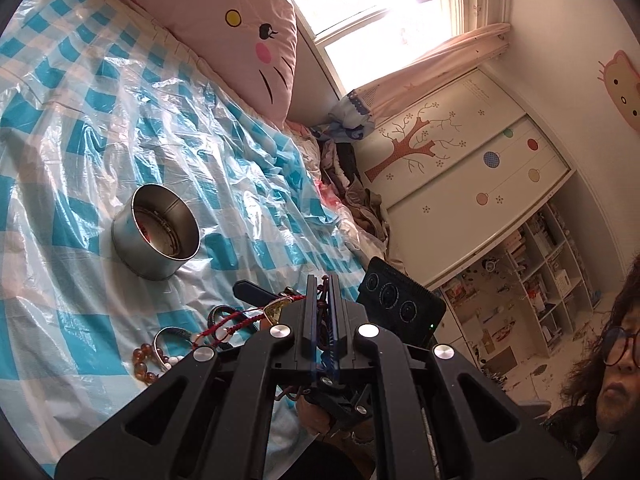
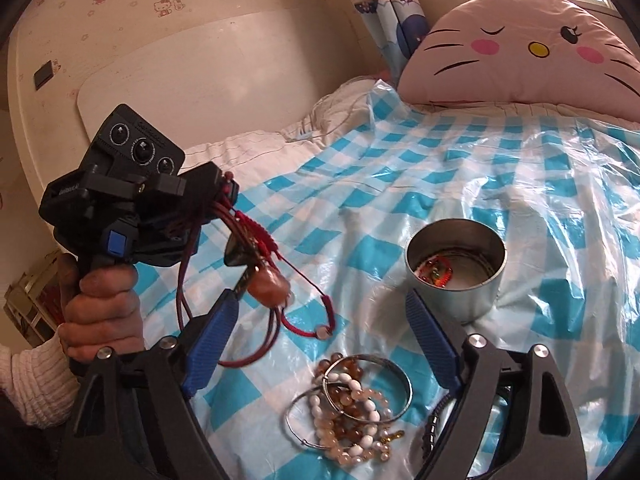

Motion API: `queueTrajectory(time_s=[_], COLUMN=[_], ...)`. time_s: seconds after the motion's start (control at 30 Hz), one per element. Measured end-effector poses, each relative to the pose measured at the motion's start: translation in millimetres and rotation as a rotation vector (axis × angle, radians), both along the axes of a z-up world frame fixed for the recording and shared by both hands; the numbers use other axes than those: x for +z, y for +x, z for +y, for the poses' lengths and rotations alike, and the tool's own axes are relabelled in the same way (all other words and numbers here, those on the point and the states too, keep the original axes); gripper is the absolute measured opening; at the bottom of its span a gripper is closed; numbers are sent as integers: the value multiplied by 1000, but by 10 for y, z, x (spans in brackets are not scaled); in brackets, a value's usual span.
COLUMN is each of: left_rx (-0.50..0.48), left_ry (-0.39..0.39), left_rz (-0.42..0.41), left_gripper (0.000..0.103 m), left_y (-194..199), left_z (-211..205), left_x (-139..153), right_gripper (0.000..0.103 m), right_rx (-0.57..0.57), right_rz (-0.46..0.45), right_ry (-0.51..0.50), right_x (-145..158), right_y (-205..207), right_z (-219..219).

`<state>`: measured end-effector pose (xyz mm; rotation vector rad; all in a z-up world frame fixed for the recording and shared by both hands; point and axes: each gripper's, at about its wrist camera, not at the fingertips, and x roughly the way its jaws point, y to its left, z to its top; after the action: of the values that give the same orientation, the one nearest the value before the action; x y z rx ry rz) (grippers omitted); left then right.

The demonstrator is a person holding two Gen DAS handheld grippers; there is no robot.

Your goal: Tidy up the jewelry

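My left gripper [image 1: 322, 280] is shut on a bundle of red cord bracelets [image 2: 256, 236]. The cords hang from its fingers above the bed, with a pink stone pendant [image 2: 268, 288] dangling among them. My right gripper [image 2: 322, 308] stands open with nothing between its blue pads [image 2: 212, 332]. It hovers over a pile of bead bracelets [image 2: 352, 412] and silver bangles [image 2: 406, 380] lying on the sheet. A round metal tin [image 2: 460, 300] stands upright beyond the right finger, with a red and orange piece [image 2: 434, 272] inside. The left wrist view shows the same tin [image 1: 132, 248] and beads [image 1: 144, 364].
A blue-and-white checked plastic sheet [image 2: 400, 152] covers the bed. A pink cat pillow [image 2: 520, 48] lies at its far side and a headboard [image 2: 180, 64] at the left. A hand [image 2: 100, 312] grips the left gripper's handle. Past the bed edge are a wardrobe [image 1: 460, 160] and a person's head [image 1: 612, 352].
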<state>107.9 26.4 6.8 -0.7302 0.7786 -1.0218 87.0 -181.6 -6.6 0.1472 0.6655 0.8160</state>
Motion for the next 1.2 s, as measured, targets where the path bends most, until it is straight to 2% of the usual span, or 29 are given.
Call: queueTrajectory(time_s=[0.07, 0.13, 0.2, 0.27, 0.37, 0.5, 0.67, 0.73, 0.8, 0.83, 0.87, 0.97, 1.1, 1.2], left_rx=[-2, -2, -2, -5, -12, -27, -58, -66, -71, -70, -68, -56, -41, -10], left_ry=[3, -1, -9, -17, -23, -28, -19, -5, -3, -4, -7, -10, 27, 123], left_rz=[-7, -12, -17, -23, -32, -45, -61, -68, -71, -71, -69, -64, -47, -31], left_gripper=[5, 5, 5, 5, 5, 5, 5, 5, 5, 5, 5, 5, 5, 5], left_y=[-8, -12, -13, -18, -32, -73, -146, -170, -183, -182, -181, -186, -188, -170], left_z=[13, 46, 79, 112, 139, 136, 65, 31, 23, 25, 33, 65, 86, 62], left_x=[29, 51, 70, 96, 144, 225, 317, 345, 362, 366, 369, 368, 338, 252], right_gripper=[77, 77, 78, 78, 78, 78, 78, 71, 35, 25, 11, 11, 11, 11], right_rx=[35, 49, 24, -33, -90, -51, 41, 51, 46, 33, 19, -41, -127, -148], right_rz=[8, 18, 31, 44, 40, -2, -51, -75, -85, -87, -87, -90, -47, -29], right_ry=[32, 118, 217, 262, 158, -8, 1, -1, -3, -16, -33, -74, -37, -34], right_x=[34, 75, 104, 92, 33, -2, 101, 180, 243, 262, 269, 258, 200, 151], right_y=[-11, -45, -76, -92, -96, -132, -263, -313, -347, -359, -363, -379, -338, -337], right_z=[19, -85, -286, -481, -539, -294, -60, -10, -1, 3, 8, -45, -263, -344])
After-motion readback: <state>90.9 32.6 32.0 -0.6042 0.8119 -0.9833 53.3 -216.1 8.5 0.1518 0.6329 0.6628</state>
